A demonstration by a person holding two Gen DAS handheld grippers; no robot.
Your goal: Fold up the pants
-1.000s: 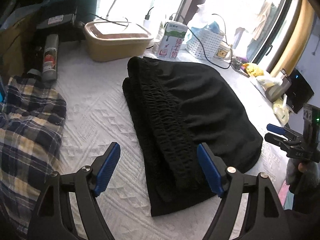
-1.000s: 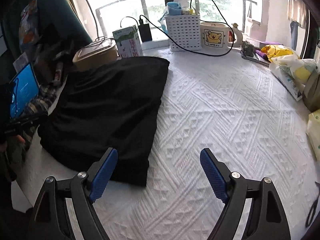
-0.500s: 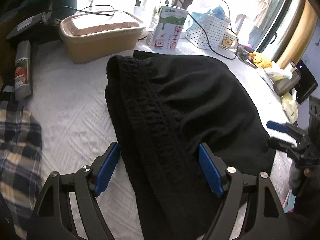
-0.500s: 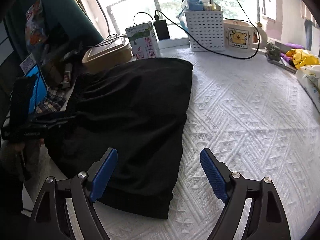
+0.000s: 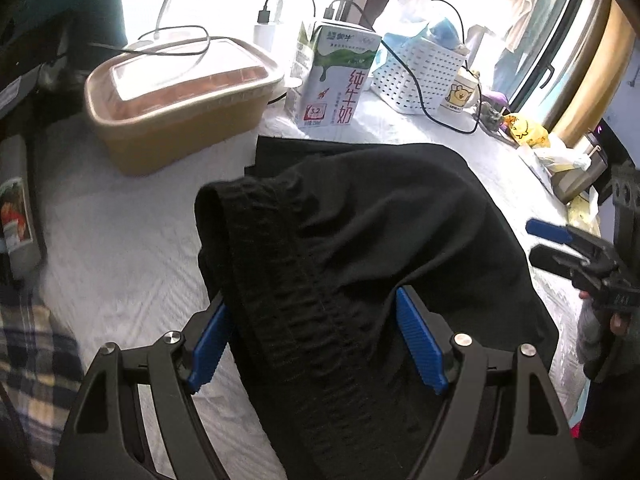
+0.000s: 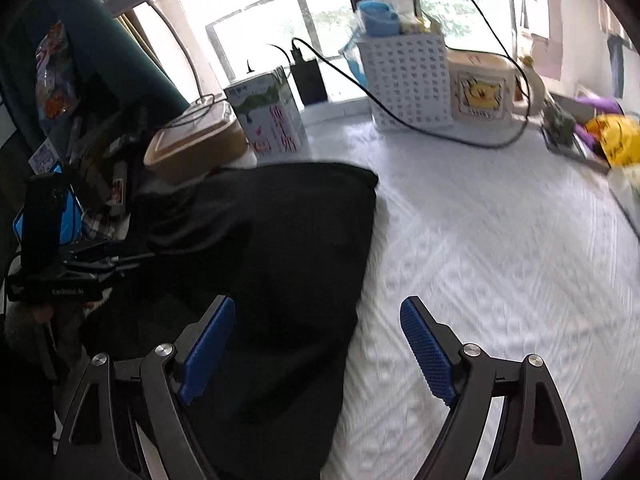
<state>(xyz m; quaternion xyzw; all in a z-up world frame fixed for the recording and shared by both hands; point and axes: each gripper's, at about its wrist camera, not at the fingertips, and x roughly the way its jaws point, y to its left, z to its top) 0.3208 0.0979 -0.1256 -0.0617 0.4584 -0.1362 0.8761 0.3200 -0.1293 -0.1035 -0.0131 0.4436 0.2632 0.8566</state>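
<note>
A tan lidded food box (image 5: 180,108) stands at the back of the table (image 5: 120,248), its clear lid showing reddish contents that cannot be made out. Beside it are a milk carton (image 5: 336,80) and a white perforated basket (image 5: 420,76) holding blue and white items. The black pants (image 5: 360,248) lie folded on the white textured cover, the gathered elastic waistband on top at the left side. The left hand-held gripper (image 5: 316,340) has its jaws wide apart astride the waistband; whether the pads touch it cannot be told. The right hand-held gripper (image 6: 316,344) is likewise spread wide, over the pants' right edge, gripping nothing
</note>
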